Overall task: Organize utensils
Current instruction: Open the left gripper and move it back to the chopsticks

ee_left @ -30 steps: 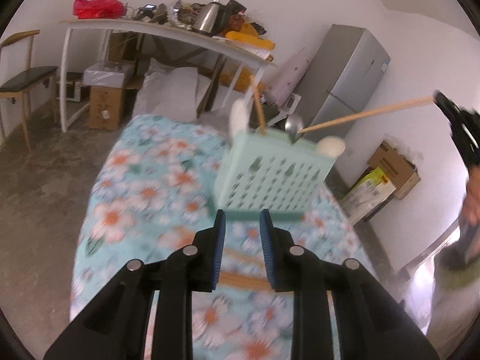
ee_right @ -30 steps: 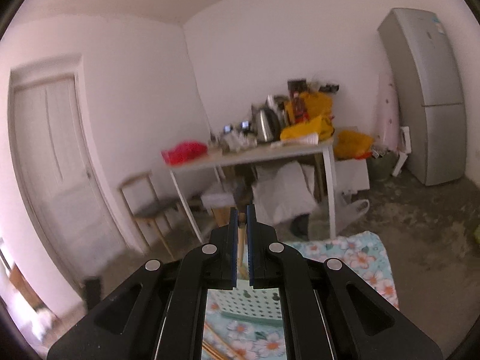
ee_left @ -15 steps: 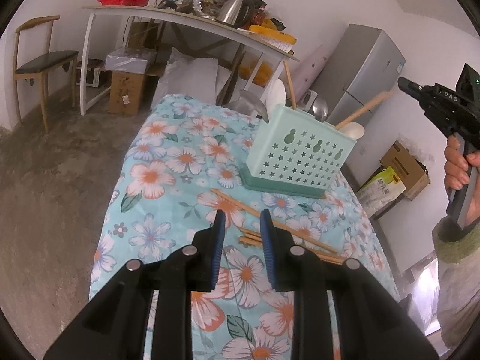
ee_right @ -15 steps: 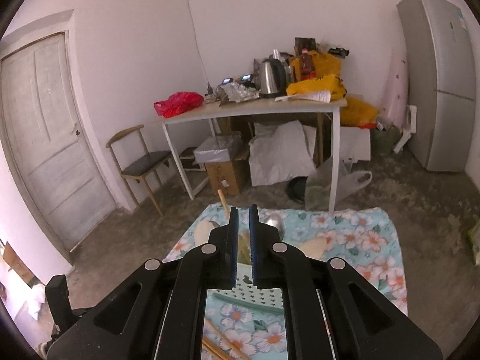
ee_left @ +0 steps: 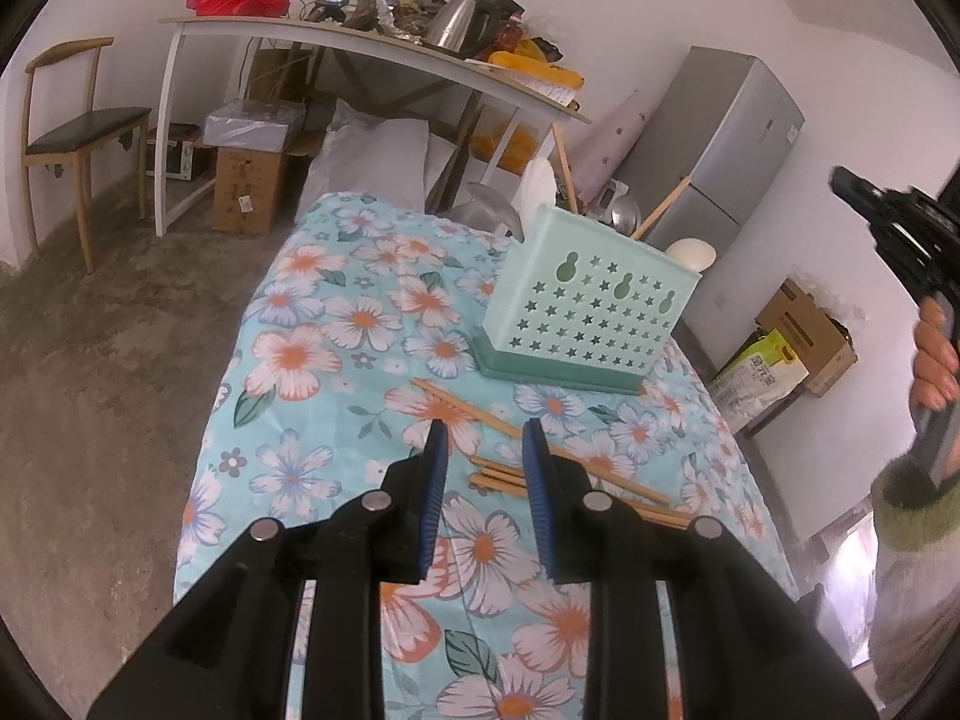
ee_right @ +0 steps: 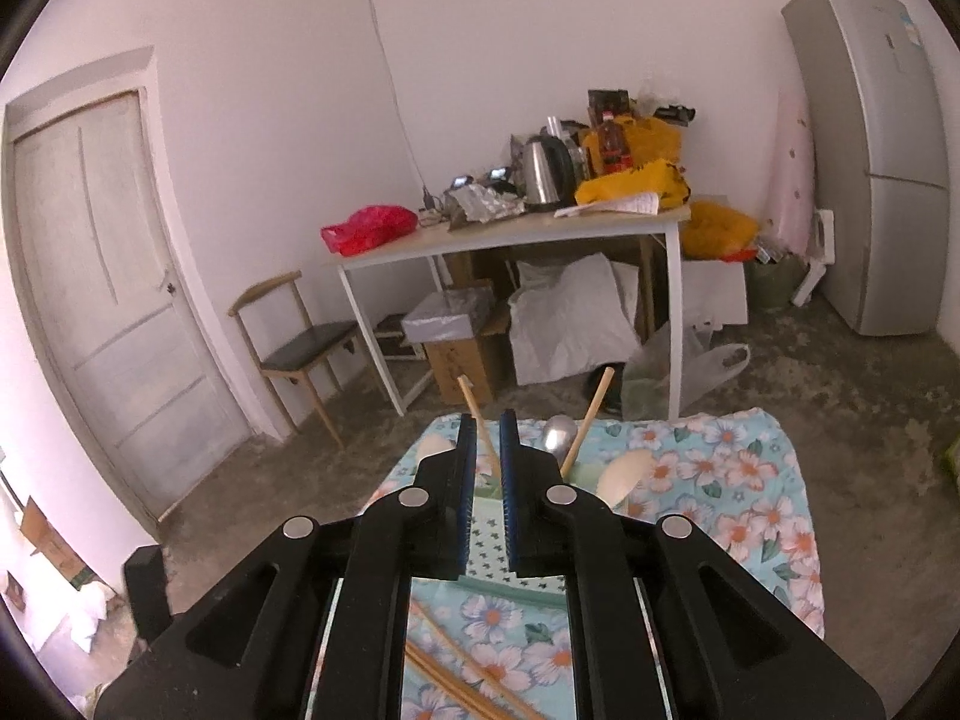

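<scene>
On the floral-cloth bench: a mint utensil caddy [ee_left: 591,315] stands upright at the far half, with loose wooden chopsticks [ee_left: 558,462] lying flat on the floral cloth [ee_left: 336,324] in front of it.
Caddy contents: two upright chopsticks [ee_right: 591,420], a metal spoon [ee_right: 558,435] and pale spoons.
Left tool [ee_left: 483,438]: narrow gap between its blue pads, nothing held, hovering just above the loose chopsticks.
Right tool [ee_right: 487,420]: jaws opening, only slightly apart; a standing chopstick shows in the gap beyond them, not gripped.
Right hand [ee_left: 936,354]: wraps the handle at the right edge of the left view.
</scene>
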### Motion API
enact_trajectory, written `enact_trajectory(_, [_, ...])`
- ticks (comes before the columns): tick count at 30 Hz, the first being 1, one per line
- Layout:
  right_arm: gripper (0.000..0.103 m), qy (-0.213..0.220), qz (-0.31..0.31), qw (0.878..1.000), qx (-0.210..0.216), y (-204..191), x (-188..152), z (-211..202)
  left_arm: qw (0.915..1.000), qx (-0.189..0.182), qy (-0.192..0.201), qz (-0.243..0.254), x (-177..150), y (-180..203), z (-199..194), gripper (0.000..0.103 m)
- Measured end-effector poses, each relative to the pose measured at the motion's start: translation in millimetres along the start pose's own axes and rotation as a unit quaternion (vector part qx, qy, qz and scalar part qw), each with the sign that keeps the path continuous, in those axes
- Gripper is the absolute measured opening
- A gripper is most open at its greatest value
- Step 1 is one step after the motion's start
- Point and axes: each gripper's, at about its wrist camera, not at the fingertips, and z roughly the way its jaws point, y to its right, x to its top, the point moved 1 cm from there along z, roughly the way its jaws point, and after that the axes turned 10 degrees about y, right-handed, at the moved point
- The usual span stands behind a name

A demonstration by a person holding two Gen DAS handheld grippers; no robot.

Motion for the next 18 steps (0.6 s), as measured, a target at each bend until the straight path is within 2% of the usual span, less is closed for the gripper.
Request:
enact_trajectory(8, [0.016,-0.009,0.027,1.0,-0.005,14.2,-27.6,-31.0,0.9999,-0.001,-0.012,0.001,-3.0,4.1,8.2,0.024])
enact_trajectory(13, [0.027,-0.029,0.017,0.999,0.009,15.1,-28.9,-16.8,0.9999,-0.008,-0.013,0.003,-3.4,12.7,15.0,0.024])
enact_trajectory(18, [0.03,-0.039,0.013,0.999,0.027,7.6,-38.1,1.3,0.9999,-0.007,-0.012,0.005,-4.3,18.1,16.6,0.024])
